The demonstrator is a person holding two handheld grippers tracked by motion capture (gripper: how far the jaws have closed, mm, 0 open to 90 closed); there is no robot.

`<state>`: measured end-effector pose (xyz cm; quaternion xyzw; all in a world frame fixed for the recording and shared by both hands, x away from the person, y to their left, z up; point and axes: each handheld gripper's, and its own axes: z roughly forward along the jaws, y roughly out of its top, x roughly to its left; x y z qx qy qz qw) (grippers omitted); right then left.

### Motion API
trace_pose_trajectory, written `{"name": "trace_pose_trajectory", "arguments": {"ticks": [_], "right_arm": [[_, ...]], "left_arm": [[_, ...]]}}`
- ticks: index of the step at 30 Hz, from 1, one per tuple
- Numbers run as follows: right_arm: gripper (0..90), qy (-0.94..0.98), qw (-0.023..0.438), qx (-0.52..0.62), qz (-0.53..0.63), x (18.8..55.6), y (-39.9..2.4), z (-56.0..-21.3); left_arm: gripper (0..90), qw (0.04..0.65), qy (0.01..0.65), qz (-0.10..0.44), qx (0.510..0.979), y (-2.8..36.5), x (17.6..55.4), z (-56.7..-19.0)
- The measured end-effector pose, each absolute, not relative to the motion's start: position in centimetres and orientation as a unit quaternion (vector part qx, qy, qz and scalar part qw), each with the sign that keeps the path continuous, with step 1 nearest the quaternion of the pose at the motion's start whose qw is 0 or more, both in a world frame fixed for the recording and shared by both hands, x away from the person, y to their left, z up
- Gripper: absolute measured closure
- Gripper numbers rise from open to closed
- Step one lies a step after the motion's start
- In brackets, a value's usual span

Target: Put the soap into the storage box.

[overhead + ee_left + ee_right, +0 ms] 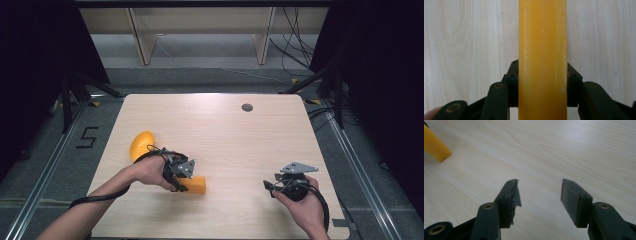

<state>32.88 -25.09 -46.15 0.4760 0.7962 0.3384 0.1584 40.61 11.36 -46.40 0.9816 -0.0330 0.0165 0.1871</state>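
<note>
A long yellow-orange bar lies on the light wooden table, left of the middle. Its rounded end points to the far left and its square end to the near right. My left gripper comes down over the bar near the square end. In the left gripper view the bar runs straight up between the jaws, and both pads press on its sides: my left gripper is shut on it. My right gripper rests at the near right, open with nothing between its fingers. The bar's end lies off to its left.
A small grey round cap sits in the tabletop near the far edge. Beyond the table stand wooden frame legs and loose cables. A black "5" mark is on the floor at the left.
</note>
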Motion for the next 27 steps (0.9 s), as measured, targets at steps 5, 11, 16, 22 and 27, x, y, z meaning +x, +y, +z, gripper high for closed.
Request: {"name": "trace_pose_trajectory", "arguments": {"ticks": [5, 11, 16, 22, 27], "right_arm": [[48.2, 0.799, 0.160, 0.465, 0.345, 33.1, -25.1, -46.3], [48.2, 0.796, 0.158, 0.476, 0.339, 32.9, -25.1, -46.2], [48.2, 0.795, 0.158, 0.478, 0.339, 32.9, -25.1, -46.2], [48.2, 0.796, 0.162, 0.473, 0.341, 32.9, -25.1, -46.2], [48.2, 0.792, 0.166, 0.475, 0.345, 32.8, -25.1, -46.0]], "left_arm": [[60.0, 0.192, -0.031, 0.011, 0.981, 11.5, 40.6, -46.4], [60.5, 0.203, -0.023, 0.020, 0.979, 11.9, 40.4, -46.3], [60.6, 0.233, 0.002, 0.025, 0.972, 12.8, 40.2, -45.3], [60.6, 0.263, 0.084, 0.015, 0.961, 14.3, 39.7, -44.0], [60.5, 0.279, 0.159, 0.015, 0.947, 15.5, 39.2, -43.7]]}}
